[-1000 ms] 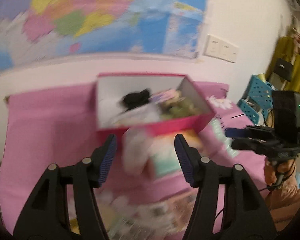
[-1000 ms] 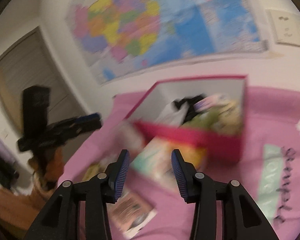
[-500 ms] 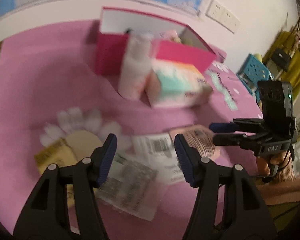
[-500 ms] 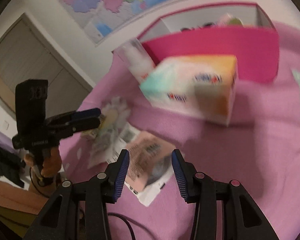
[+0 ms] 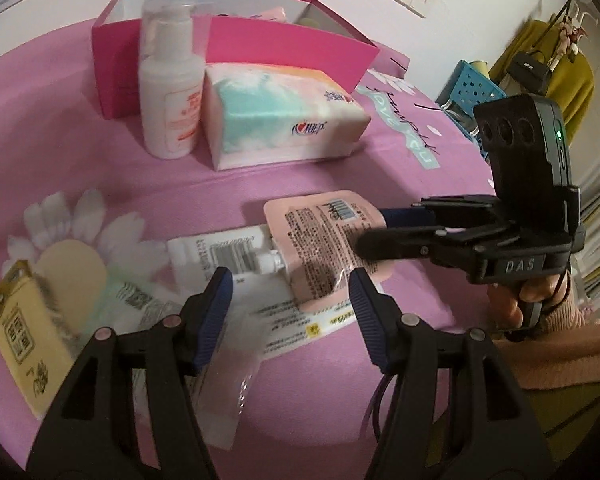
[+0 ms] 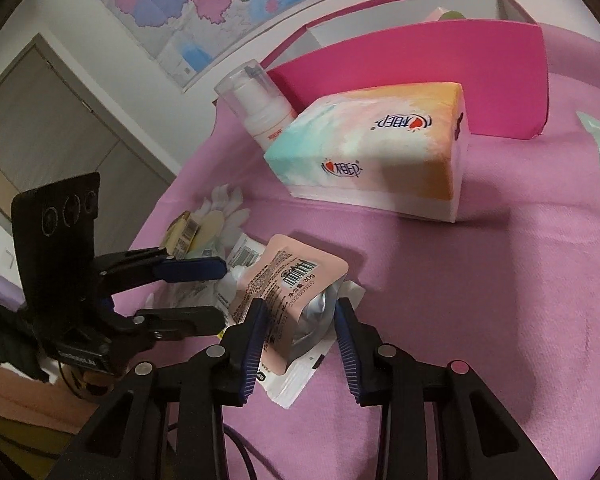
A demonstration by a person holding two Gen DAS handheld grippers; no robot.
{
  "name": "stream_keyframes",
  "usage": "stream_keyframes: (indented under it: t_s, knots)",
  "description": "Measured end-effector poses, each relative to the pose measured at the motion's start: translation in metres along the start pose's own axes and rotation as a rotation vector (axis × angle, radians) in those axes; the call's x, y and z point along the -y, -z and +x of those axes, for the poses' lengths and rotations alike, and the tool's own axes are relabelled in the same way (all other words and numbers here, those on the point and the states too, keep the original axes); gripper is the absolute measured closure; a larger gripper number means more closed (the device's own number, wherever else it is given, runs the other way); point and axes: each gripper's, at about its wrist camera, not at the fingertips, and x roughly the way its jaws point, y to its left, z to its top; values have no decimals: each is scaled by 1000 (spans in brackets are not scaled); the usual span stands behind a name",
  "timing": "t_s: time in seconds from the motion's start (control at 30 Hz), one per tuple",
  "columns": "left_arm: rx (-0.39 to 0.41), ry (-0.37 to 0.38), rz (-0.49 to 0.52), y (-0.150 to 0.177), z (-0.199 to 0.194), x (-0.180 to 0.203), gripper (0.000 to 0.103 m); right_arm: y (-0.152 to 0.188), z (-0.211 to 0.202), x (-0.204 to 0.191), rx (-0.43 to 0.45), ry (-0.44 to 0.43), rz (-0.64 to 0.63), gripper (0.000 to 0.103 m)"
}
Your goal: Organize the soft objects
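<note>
Two grippers are held over a pile of soft packets on a pink cloth.

The left gripper [image 5: 290,300] is spread above one white sachet [image 5: 220,252]; the right gripper [image 6: 300,336] is spread around the base of one pink spouted pouch [image 6: 288,280], not pinching it. The pouch lies on flat white packets, whose number cannot be told. One yellow packet [image 5: 24,332] is seen at the left. Behind, one tissue pack [image 6: 380,148] and one pump bottle [image 5: 172,80] stand before one pink box [image 6: 440,56].
</note>
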Motion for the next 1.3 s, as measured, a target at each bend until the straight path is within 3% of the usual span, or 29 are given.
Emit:
stream_keyframes:
  t_s: [0.47,0.7,0.8,0.87,0.93,1.0,1.2,1.3]
  knots:
    - [-16,33,-8,-11,10,11,44,-1,-21,8,49,14,25,69]
    - [48,32,26,-29,-6,25,44,-13,-46,0,111,18,-8,69]
    - [73,68,46,-41,-13,31,46,-22,-53,-4,131,-30,-18,80]
    - [93,50,77,-50,-16,40,55,-30,-55,-9,150,-14,-42,88]
    - [105,24,102,-58,-14,45,55,-35,-54,-11,163,2,-54,91]
    - [85,61,76,-63,-8,40,55,-36,-54,-3,165,-11,-34,92]
    - [32,33,30,-55,9,21,55,-21,-60,41,160,20,109,85]
    - [5,32,27,-52,17,18,54,-8,-58,63,138,17,186,68]
